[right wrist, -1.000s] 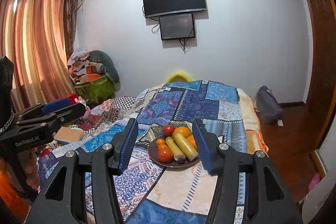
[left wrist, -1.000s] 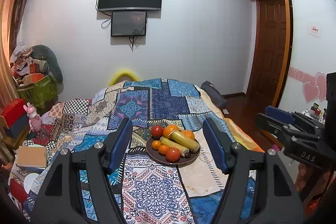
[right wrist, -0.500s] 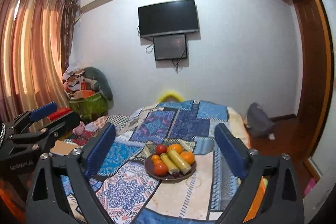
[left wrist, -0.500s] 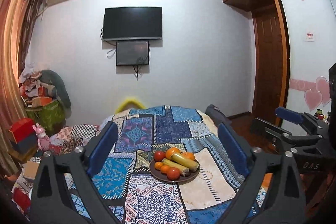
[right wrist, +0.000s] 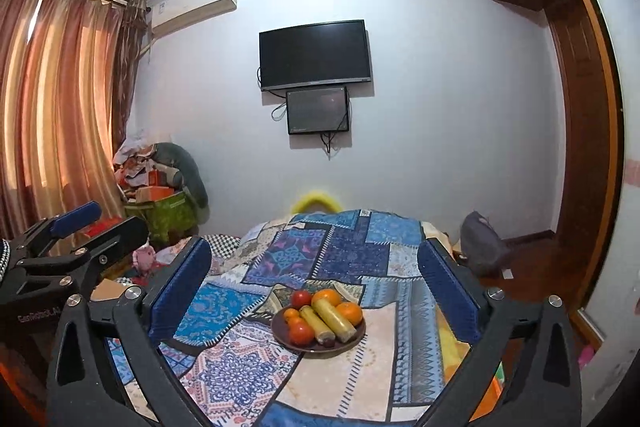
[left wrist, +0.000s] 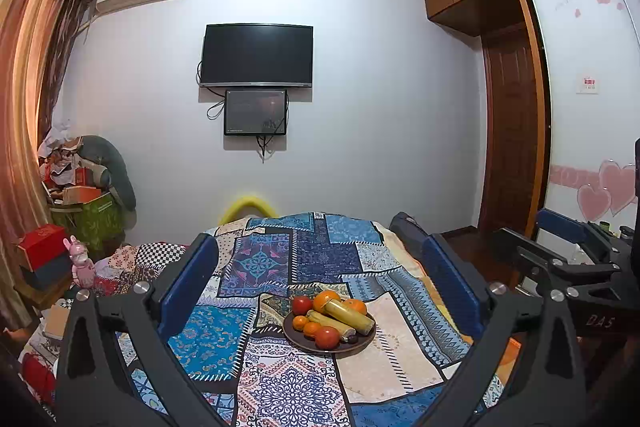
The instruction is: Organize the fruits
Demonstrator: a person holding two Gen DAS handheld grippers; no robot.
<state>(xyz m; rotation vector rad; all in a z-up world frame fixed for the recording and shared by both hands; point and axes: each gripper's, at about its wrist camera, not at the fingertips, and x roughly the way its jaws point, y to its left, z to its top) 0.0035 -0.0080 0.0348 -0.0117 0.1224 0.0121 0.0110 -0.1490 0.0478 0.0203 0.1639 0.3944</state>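
A dark round plate (left wrist: 308, 345) sits on a patchwork bedspread (left wrist: 280, 259). It holds red tomatoes (left wrist: 327, 337), oranges (left wrist: 325, 297), small tangerines and two yellow-green cylinders (left wrist: 348, 311). The plate (right wrist: 288, 341) also shows in the right wrist view, with the cylinders (right wrist: 334, 315) and a tomato (right wrist: 301, 333). My left gripper (left wrist: 320, 291) is wide open and empty, held back from the plate. My right gripper (right wrist: 314, 287) is wide open and empty, also back from it. Each gripper shows at the edge of the other's view.
The bedspread (right wrist: 332, 251) covers a bed against a white wall with a TV (left wrist: 256, 55). A green box of clutter (left wrist: 88, 219) and red boxes (left wrist: 40, 251) stand at left. A dark bag (right wrist: 480, 247) lies on the floor at right by a wooden door (left wrist: 512, 131).
Both grippers have opened wider and pulled back and tilted up; the plate of fruit looks smaller and farther. Nothing on the plate has moved.
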